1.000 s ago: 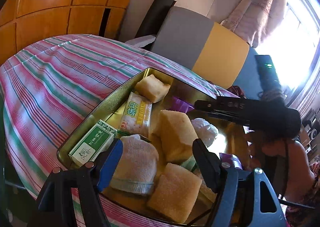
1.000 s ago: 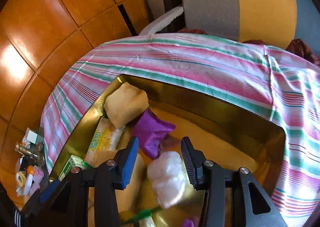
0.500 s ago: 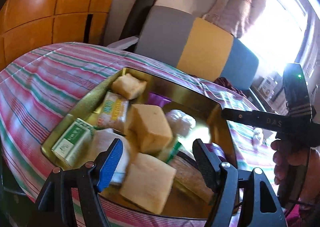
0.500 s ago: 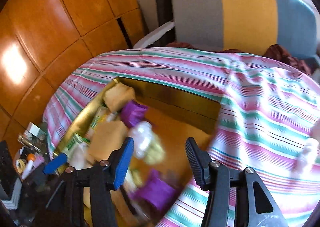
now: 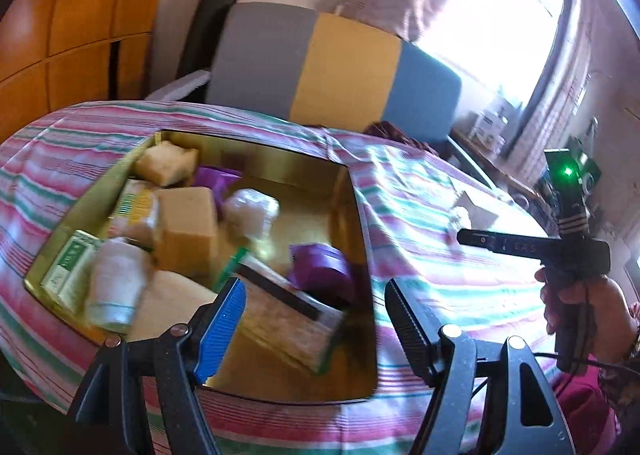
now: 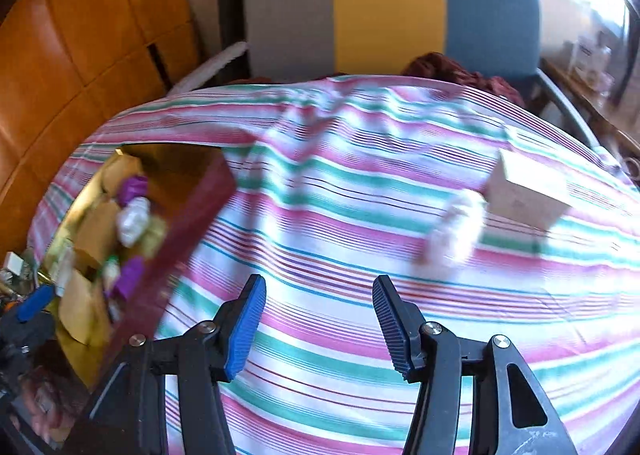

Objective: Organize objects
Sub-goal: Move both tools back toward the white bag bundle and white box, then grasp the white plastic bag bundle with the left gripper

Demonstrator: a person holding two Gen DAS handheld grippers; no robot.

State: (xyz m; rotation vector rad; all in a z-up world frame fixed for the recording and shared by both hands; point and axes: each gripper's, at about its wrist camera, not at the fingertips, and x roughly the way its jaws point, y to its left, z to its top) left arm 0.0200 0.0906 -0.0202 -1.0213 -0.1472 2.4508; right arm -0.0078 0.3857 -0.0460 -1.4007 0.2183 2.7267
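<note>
A gold tin box [image 5: 352,215] on the striped tablecloth [image 5: 420,215] holds several items: tan sponges [image 5: 186,223], purple packets [image 5: 320,267], a white bundle [image 5: 250,211], a green box [image 5: 70,267] and a rolled white cloth [image 5: 114,283]. My left gripper [image 5: 312,319] is open and empty above the box's near right corner. My right gripper [image 6: 318,323] is open and empty over the cloth, right of the box [image 6: 192,215]. A white fluffy item [image 6: 454,227] and a small cardboard box [image 6: 524,191] lie on the cloth ahead of it.
A grey, yellow and blue chair [image 6: 384,7] stands behind the table. Wooden panels [image 6: 80,35] fill the left wall. Small clutter [image 6: 16,271] lies low at the left. The right hand-held gripper [image 5: 560,251] shows at the right of the left wrist view.
Both grippers swung right. The right gripper left the box and now hovers over the bare cloth facing the white fluffy item. The left gripper moved toward the box's right side.
</note>
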